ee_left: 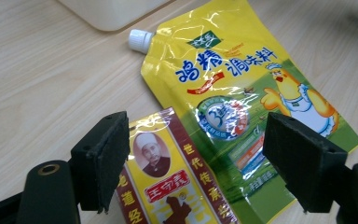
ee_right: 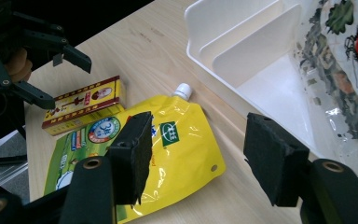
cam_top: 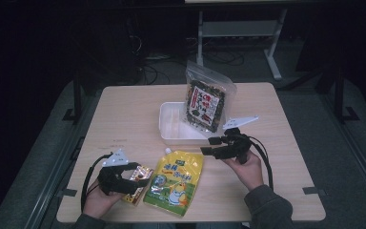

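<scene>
Left gripper point(cam_top: 132, 182) sits low at the near left of the surface point(cam_top: 124, 114), fingers point(ee_left: 103, 163) spread wide, nothing pressed between them; the box point(cam_top: 138, 183) lies under and between them, one finger over its left edge in the left gripper view. The box is red and yellow, flat on the surface, its long side touching the pouch point(cam_top: 175, 180). Pouch is yellow, with a white cap point(ee_left: 140, 40) pointing toward the tray point(cam_top: 171, 131); it lies flat at near centre, just short of the tray. Right gripper point(cam_top: 213, 146) is held above the surface at the right, pointing left toward the tray's near rim, fingers point(ee_right: 274, 164) wide apart and empty; in its own view the pouch's upper corner and the tray edge lie between them, farther off. Tray is white, with upright dividers point(ee_right: 256, 44). A clear snack bag point(cam_top: 205, 102) stands tilted in the tray's right end, leaning back.
</scene>
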`<state>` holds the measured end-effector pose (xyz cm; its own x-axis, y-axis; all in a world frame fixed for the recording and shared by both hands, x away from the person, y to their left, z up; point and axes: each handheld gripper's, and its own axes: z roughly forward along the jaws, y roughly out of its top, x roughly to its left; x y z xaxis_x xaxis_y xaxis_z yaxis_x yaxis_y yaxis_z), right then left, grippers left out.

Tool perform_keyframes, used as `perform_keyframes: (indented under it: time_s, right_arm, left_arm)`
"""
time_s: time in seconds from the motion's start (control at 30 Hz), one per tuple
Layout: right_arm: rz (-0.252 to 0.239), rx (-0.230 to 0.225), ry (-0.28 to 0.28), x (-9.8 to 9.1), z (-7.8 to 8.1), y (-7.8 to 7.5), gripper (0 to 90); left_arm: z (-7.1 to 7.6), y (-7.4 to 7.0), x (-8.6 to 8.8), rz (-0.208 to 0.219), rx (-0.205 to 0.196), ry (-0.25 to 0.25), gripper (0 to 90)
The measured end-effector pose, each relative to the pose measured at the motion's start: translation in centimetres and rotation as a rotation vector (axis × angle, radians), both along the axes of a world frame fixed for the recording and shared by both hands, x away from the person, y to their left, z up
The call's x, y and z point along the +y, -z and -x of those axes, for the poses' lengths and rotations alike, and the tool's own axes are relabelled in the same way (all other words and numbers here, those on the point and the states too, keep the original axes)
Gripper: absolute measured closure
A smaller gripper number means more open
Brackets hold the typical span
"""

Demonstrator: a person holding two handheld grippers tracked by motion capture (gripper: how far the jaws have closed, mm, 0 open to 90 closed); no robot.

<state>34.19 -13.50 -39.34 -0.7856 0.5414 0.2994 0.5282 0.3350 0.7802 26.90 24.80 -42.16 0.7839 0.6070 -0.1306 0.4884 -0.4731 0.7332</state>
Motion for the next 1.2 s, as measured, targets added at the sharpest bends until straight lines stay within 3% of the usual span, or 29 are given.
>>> perform_keyframes:
  time_s: [0.37,0.67,0.87,1.2]
  right_arm:
    - [0.038,0.012,-0.036,1.4,1.1,0.7,39.9]
    - [0.107,0.042,-0.017,1.8,1.1,1.8,39.6]
    - [0.152,0.086,-0.004,1.7,0.3,2.5,39.0]
    - [0.179,0.194,0.004,1.9,-1.1,4.1,40.3]
  left_arm:
    - [0.2,0.1,-0.6,-0.011,-0.004,0.010,21.0]
    - [0.3,0.1,-0.8,-0.019,-0.006,0.019,21.1]
    - [0.2,0.2,-1.1,-0.022,-0.004,0.028,21.2]
    - [0.2,0.1,-1.2,-0.023,-0.004,0.026,21.3]
